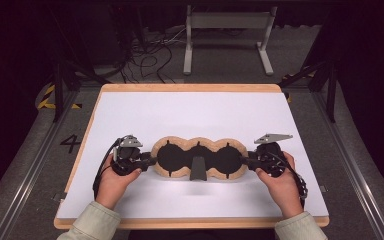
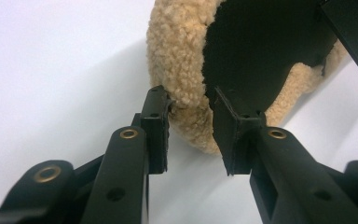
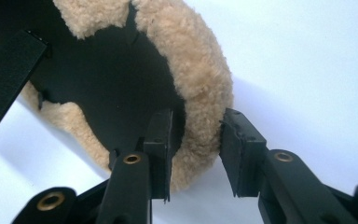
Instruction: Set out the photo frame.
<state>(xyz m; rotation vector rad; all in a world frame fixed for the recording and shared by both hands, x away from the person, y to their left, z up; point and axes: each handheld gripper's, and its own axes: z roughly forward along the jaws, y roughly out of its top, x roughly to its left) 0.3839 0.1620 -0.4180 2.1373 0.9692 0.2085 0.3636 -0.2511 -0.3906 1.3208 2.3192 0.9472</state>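
Note:
A three-lobed pad with a tan fleece rim and black lining lies across the white board's near middle. A black strap hangs from its centre. My left gripper is shut on the pad's left end. In the left gripper view the left gripper pinches the fleece rim, one pad outside and one against the black lining. My right gripper is shut on the right end. In the right gripper view the right gripper squeezes the fleece rim. A shadow under the pad suggests it is slightly raised.
The white board has a wooden edge and open surface behind and beside the pad. Beyond the table stand a white metal frame and cables on the floor. Rails run along both sides.

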